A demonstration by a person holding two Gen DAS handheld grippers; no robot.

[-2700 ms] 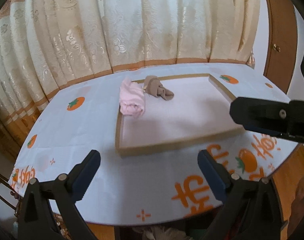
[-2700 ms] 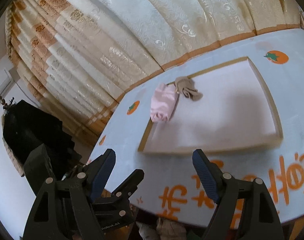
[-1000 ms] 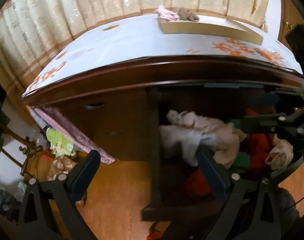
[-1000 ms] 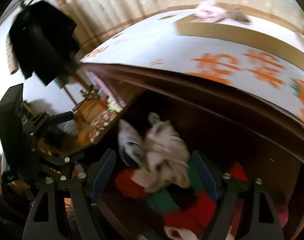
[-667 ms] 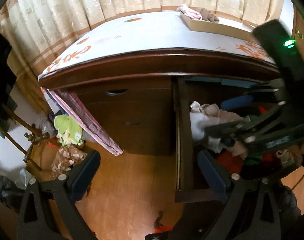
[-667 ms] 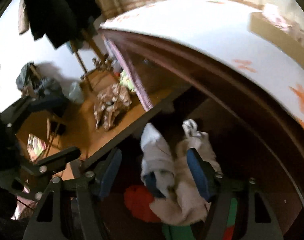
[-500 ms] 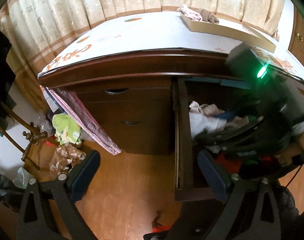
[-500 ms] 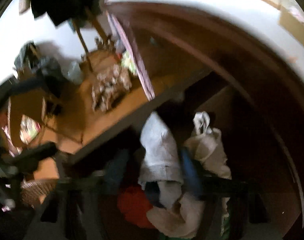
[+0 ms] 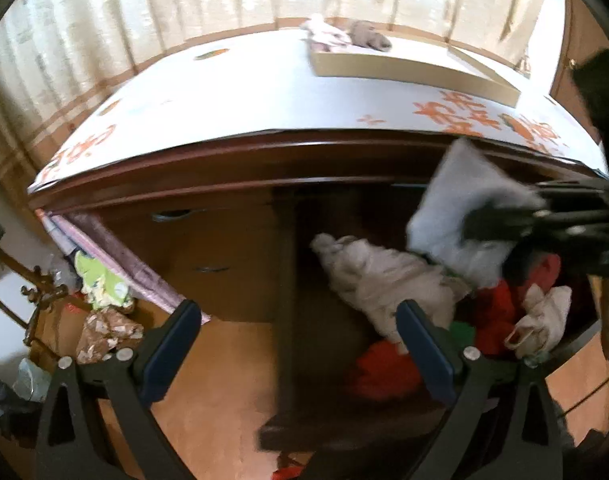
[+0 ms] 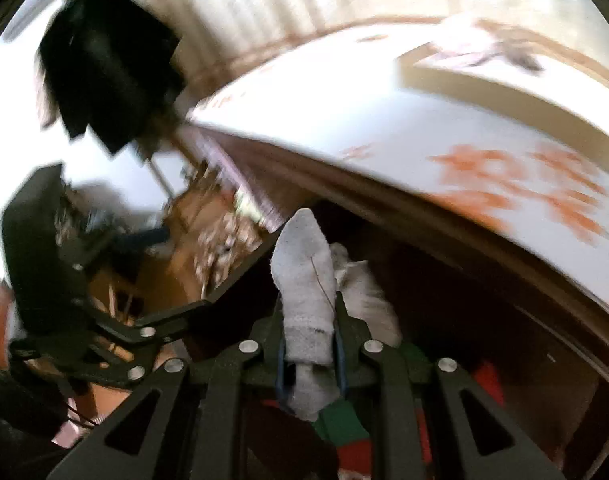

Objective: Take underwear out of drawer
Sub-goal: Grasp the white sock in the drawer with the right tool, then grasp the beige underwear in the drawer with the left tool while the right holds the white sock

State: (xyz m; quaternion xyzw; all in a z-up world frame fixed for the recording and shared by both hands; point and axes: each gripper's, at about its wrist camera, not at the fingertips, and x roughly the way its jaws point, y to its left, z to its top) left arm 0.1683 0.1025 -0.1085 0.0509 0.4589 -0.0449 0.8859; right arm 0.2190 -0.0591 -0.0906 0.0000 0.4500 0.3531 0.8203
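Right gripper (image 10: 307, 354) clamps grey underwear (image 10: 304, 280) — drawer (image 9: 288, 320) visible left view.

Only blurred, unreadable orange characters on the tablecloth (image 9: 264, 92)

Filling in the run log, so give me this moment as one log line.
right gripper: shut on grey garment, lifted above drawer | left gripper: open, holds nothing | tray: two garments

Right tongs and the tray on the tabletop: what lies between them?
In the left wrist view, the right tongs grip a grey garment. Between that and the tray lie the dark table edge and bare printed tablecloth.
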